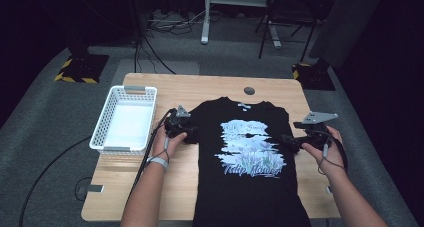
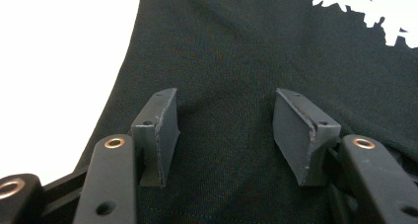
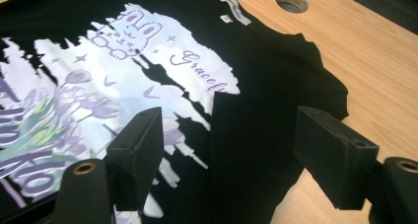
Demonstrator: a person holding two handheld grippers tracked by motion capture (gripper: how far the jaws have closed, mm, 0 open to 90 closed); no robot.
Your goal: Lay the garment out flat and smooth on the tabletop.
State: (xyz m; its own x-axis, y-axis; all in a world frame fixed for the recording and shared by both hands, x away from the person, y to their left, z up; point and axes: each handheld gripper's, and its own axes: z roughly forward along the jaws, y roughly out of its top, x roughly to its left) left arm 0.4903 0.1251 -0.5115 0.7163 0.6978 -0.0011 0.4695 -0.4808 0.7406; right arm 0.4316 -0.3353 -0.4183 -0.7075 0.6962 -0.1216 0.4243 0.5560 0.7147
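Table (image 1: 165,89): a light wooden top that carried everything; bare wood lay beyond the collar, down both long sides and at the near left corner.
T-shirt (image 1: 250,187): black, print side up, lay flat down the middle of the table, collar at the far end, hem hanging over the near edge.
Sleeves: both looked already turned in over the body, so the sides ran nearly straight; I judged the folding barely begun, with the lengthwise and crosswise folds left to do.
Basket (image 1: 107,117): white, slotted, empty, at the table's left edge, just beside the left hand and close enough to crowd an outward swing.
Left gripper (image 2: 224,130): sat at the shirt's left edge near the shoulder, jaws spread wide with cloth lying between the pads (image 2: 165,135), nothing pinched.
Right gripper (image 3: 231,157): at the shirt's right edge, jaws likewise wide, straddling the folded edge beside the print (image 3: 98,81), holding nothing.
Cable hole (image 1: 249,91): a small round opening beyond the collar, well apart from both tools.
Open room: more on the right, where only bare wood lay.
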